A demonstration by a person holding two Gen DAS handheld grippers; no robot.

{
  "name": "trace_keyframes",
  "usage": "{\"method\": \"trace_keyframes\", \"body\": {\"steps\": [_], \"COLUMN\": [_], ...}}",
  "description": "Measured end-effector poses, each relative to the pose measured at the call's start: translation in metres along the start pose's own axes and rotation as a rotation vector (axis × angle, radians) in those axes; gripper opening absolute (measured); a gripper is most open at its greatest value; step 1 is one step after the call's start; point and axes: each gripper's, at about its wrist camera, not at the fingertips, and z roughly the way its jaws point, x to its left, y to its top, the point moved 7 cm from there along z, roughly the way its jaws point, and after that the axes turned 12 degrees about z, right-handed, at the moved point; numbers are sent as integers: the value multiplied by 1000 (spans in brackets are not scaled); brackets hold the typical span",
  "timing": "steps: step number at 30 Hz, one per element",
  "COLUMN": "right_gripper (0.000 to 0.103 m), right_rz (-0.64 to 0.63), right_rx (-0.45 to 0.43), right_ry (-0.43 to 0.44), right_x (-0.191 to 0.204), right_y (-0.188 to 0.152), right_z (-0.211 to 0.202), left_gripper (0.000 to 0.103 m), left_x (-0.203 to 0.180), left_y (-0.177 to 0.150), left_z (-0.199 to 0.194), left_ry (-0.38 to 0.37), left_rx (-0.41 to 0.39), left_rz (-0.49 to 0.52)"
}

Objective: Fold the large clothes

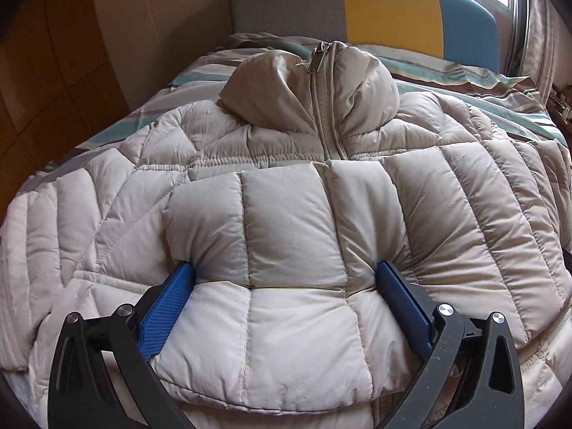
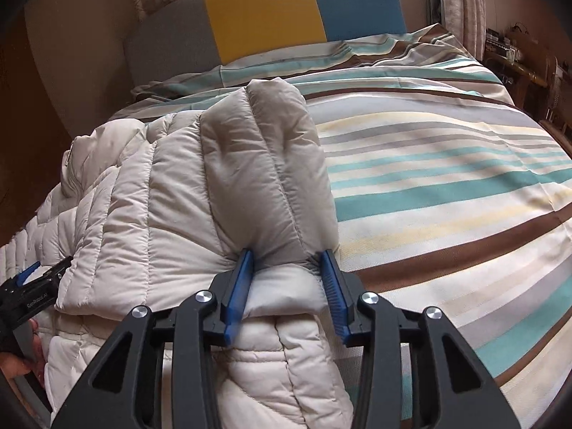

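Each hand-held gripper (image 1: 286, 279) (image 2: 286, 264) pinches the puffer jacket (image 1: 286, 196) on the striped bedspread (image 2: 447, 164).

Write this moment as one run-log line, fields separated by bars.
phase: folding | left gripper: shut on jacket | right gripper: shut on jacket | hem: lifted over body | surface: striped bed cover

Beige quilted puffer jacket (image 1: 286, 186), zipped, hem folded up, lying flat.

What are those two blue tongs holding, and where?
Both grip the puffy jacket: left tongs and right tongs each pinch its folded-over bottom edge.
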Motion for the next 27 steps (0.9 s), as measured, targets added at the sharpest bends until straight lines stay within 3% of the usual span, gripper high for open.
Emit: {"method": "trace_keyframes", "body": {"steps": [8, 12, 16, 20, 27], "right_gripper": [52, 54, 58, 59, 60], "right_rz": [-25, -37, -49, -55, -56], "right_rx": [-15, -23, -32, -36, -37], "right_ry": [-68, -92, -119, -130, -131], "right_x": [1, 1, 2, 3, 3], "right_y": [-3, -3, -4, -5, -6], "right_z": [1, 1, 0, -1, -2], "left_gripper": [100, 100, 100, 100, 100], "left_x": [-5, 15, 68, 131, 231], "left_y": [-1, -7, -17, -33, -92], "left_z": [-15, -35, -56, -79, -100], "left_ry": [-27, -23, 16, 115, 279], "left_rx": [2, -6, -35, -78, -37], "left_rz": [-10, -48, -189, -291, -429]}}
